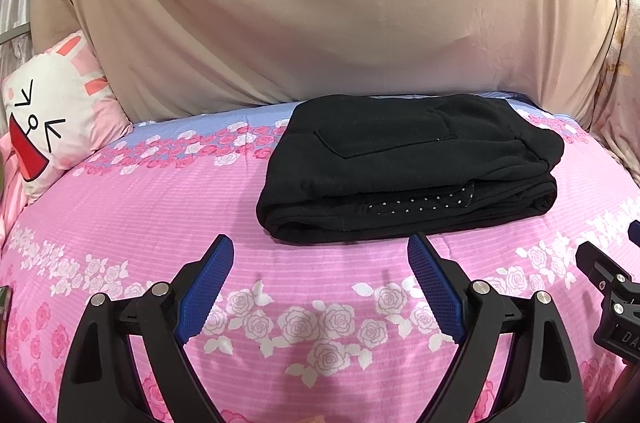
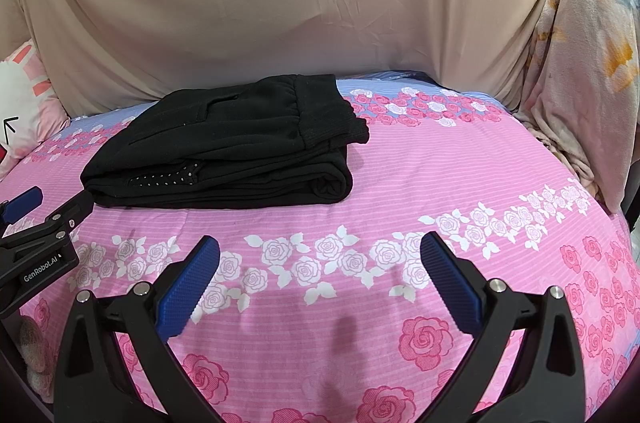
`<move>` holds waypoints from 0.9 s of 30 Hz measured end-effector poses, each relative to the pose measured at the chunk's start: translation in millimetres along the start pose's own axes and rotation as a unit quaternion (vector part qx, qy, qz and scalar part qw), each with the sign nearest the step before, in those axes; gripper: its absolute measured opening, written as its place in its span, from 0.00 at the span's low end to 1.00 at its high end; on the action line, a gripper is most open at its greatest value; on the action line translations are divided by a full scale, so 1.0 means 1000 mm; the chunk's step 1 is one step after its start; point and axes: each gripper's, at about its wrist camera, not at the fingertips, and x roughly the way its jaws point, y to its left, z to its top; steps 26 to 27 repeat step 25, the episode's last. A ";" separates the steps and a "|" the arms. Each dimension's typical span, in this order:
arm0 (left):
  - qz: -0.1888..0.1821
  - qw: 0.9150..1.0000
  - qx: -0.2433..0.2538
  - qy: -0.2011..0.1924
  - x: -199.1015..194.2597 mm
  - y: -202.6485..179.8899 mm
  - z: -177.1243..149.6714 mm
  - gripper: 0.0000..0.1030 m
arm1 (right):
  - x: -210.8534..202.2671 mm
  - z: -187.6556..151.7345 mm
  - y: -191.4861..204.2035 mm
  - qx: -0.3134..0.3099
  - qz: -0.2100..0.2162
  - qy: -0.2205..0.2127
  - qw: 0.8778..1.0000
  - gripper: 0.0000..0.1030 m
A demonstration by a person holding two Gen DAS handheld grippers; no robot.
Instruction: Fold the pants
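Note:
Black pants (image 1: 408,163) lie folded into a thick rectangular stack on the pink rose-print bed sheet (image 1: 160,207). In the right wrist view the same pants (image 2: 224,151) sit left of centre, waistband up and to the right. My left gripper (image 1: 320,247) is open just short of the stack's near edge, with nothing between its blue pads. My right gripper (image 2: 320,245) is open too, hovering over bare sheet (image 2: 440,175) in front and to the right of the pants. Each gripper shows at the edge of the other's view: the right gripper (image 1: 612,271), the left gripper (image 2: 44,211).
A beige cloth (image 1: 320,3) hangs as a backdrop behind the bed. A cartoon-face pillow (image 1: 52,127) rests at the far left. A pale floral blanket (image 2: 580,63) drapes down at the far right.

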 end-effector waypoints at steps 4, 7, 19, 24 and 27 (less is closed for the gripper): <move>0.000 1.000 0.001 0.000 0.000 0.000 0.000 0.84 | 0.000 0.000 0.000 0.000 0.000 0.000 1.000 0.95; 0.004 1.000 0.007 -0.004 -0.002 -0.002 0.000 0.84 | 0.000 0.000 0.000 0.000 0.000 0.000 1.000 0.95; -0.005 1.000 -0.014 -0.014 -0.008 0.006 0.000 0.84 | 0.000 0.000 -0.001 0.000 -0.001 0.000 1.000 0.95; -0.003 1.000 -0.007 -0.011 -0.007 0.003 -0.001 0.84 | -0.002 0.000 -0.003 0.001 -0.003 -0.001 1.000 0.95; -0.002 1.000 -0.007 -0.010 -0.007 0.003 -0.001 0.84 | -0.001 0.000 -0.003 0.001 -0.002 0.000 1.000 0.95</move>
